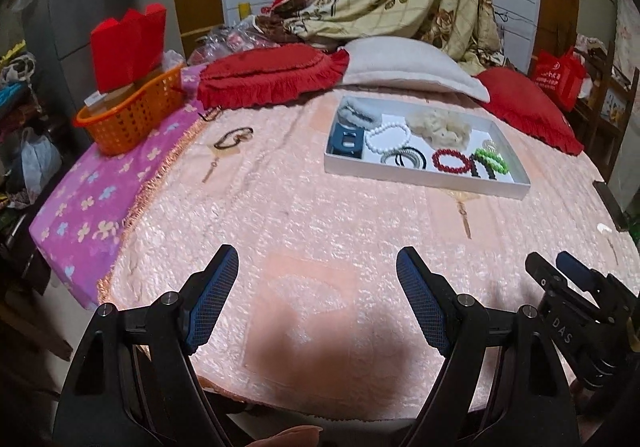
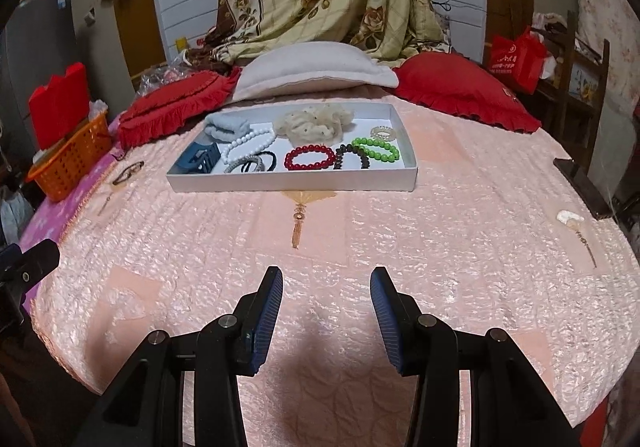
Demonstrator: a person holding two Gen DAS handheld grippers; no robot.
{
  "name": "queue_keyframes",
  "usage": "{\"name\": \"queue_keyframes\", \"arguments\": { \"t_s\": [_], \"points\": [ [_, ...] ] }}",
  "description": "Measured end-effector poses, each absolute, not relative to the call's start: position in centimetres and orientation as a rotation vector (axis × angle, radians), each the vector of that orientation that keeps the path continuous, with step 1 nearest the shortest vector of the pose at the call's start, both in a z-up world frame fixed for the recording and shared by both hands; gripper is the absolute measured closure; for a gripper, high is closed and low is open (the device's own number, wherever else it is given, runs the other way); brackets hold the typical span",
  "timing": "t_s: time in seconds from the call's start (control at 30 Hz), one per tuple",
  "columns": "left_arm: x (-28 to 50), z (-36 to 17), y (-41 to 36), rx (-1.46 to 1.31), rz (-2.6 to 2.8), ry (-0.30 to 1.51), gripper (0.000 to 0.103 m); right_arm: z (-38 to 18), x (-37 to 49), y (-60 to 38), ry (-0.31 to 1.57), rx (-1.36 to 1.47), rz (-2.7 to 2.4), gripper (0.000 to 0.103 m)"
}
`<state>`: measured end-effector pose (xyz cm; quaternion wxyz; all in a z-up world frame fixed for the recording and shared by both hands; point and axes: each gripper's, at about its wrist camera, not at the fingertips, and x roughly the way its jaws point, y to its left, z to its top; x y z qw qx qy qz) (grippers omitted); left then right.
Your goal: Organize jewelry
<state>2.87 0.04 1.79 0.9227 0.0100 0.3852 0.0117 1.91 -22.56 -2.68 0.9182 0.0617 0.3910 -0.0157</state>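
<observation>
Pink quilted bedspread (image 2: 360,231) is lying under both grippers, w/ each one hovering low over the near end of the bed and pointing fwd toward the pillows. Left gripper (image 1: 316,267) is sitting w/ fingers spread wide apart, nothing btwn them, not touching the fabric as far as visible. Right gripper (image 2: 326,279) is hanging beside it, jaws apart but narrower, also holding nothing. White tray (image 2: 296,181) is resting further up the bed, well apart from both, holding a red bead bracelet (image 2: 310,158), green bead bracelet (image 2: 378,149), white bead bracelet (image 2: 248,145), blue claw clip (image 2: 200,161) and cream scrunchie (image 2: 316,121). Dark bracelet (image 1: 234,137) is lying loose on the spread, left of the tray, near an orange basket (image 1: 132,115).
</observation>
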Motion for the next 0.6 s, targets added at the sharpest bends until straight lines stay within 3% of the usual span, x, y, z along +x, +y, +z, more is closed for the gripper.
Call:
{"name": "queue_keyframes", "arguments": {
  "t_s": [0.6],
  "points": [
    [3.25, 0.76, -0.17, 0.0, 0.0, 0.842, 0.021, -1.84, 2.63, -22.92, 0.796, -0.015, -0.1, 0.059]
  ]
}}
